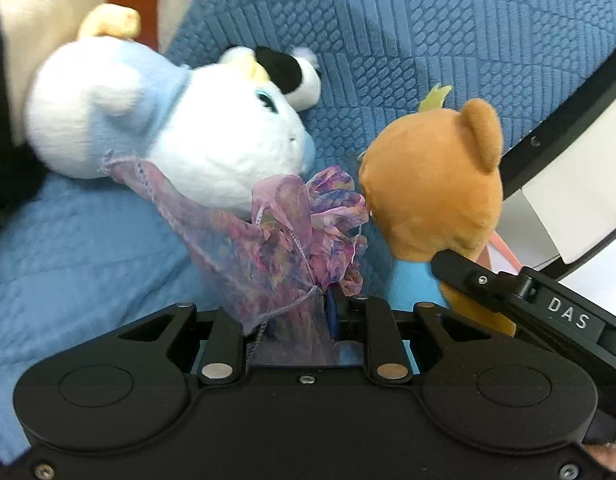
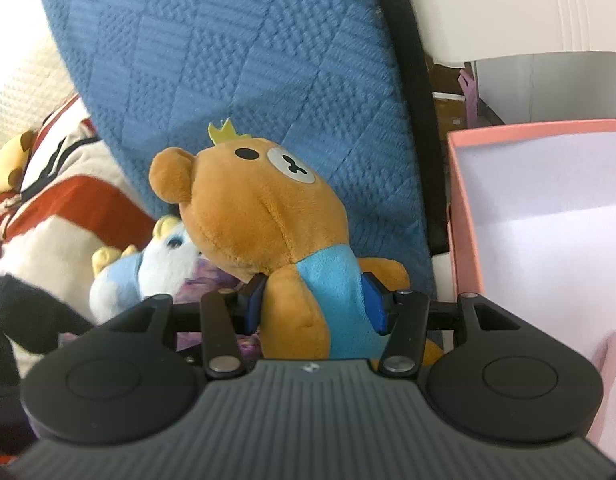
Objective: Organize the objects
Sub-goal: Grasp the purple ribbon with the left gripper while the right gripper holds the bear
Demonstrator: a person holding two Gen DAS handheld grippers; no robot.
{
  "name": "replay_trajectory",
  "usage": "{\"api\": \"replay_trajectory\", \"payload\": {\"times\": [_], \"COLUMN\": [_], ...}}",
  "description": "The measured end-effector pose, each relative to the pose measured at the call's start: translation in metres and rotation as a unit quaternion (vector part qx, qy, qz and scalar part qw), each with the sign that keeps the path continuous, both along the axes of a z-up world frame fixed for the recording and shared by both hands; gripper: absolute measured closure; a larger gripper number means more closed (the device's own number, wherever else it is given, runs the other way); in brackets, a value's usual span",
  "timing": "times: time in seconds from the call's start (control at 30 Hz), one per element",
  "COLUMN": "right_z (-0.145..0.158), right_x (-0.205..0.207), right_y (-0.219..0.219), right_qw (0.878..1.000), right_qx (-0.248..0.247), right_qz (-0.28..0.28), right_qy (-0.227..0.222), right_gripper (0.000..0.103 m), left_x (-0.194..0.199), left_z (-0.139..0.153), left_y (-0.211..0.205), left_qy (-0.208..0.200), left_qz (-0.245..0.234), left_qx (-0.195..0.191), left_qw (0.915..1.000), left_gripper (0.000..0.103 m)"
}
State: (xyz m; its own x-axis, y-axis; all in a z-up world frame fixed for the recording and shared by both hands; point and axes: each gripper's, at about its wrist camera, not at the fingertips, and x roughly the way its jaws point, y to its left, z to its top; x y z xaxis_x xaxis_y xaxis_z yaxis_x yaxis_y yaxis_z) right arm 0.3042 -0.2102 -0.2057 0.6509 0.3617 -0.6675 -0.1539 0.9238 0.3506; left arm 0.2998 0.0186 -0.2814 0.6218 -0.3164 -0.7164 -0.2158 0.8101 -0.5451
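Note:
My left gripper (image 1: 328,312) is shut on the sheer purple scarf (image 1: 267,240) tied around a white and light-blue plush (image 1: 211,144), which lies on the blue quilted cushion (image 1: 388,40). My right gripper (image 2: 314,304) is shut on the body of a brown bear plush (image 2: 259,208) with a yellow crown and a blue bib. The bear (image 1: 432,184) also shows in the left wrist view, with the right gripper's finger (image 1: 468,276) against it. The white plush (image 2: 155,264) sits just left of the bear in the right wrist view.
A pink open box (image 2: 464,216) with a white inside stands at the right. A black chair frame (image 2: 416,100) runs beside the cushion. A red, white and black plush (image 2: 55,200) and a small yellow plush (image 2: 11,160) lie at the left. A black and white plush (image 1: 291,76) lies behind the white one.

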Motion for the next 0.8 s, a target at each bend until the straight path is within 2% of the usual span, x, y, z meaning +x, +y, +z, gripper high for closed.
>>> {"api": "replay_trajectory", "payload": {"times": [0.13, 0.33, 0.43, 0.67, 0.8], "right_z": [-0.004, -0.017, -0.026, -0.042, -0.050], "right_x": [-0.024, -0.056, -0.058, -0.038, -0.031], "right_y": [0.002, 0.014, 0.020, 0.023, 0.032], "right_qw": [1.000, 0.998, 0.997, 0.996, 0.994], "right_qx": [0.014, -0.004, -0.011, -0.009, -0.016], "right_qz": [0.006, 0.046, 0.052, 0.039, 0.057], "right_qy": [0.013, 0.038, 0.055, 0.080, 0.091], "right_gripper": [0.050, 0.049, 0.049, 0.047, 0.041], "left_x": [-0.042, -0.070, -0.067, -0.049, -0.045], "left_z": [0.003, 0.001, -0.005, -0.025, -0.032], "left_y": [0.011, 0.023, 0.027, 0.042, 0.049], "left_qy": [0.000, 0.023, 0.030, 0.052, 0.068], "left_qz": [0.003, 0.000, 0.004, 0.007, 0.017], "left_qx": [0.030, 0.048, 0.068, 0.034, 0.021], "left_qw": [0.9995, 0.9986, 0.9972, 0.9980, 0.9973], "left_gripper": [0.084, 0.083, 0.083, 0.082, 0.079]}}
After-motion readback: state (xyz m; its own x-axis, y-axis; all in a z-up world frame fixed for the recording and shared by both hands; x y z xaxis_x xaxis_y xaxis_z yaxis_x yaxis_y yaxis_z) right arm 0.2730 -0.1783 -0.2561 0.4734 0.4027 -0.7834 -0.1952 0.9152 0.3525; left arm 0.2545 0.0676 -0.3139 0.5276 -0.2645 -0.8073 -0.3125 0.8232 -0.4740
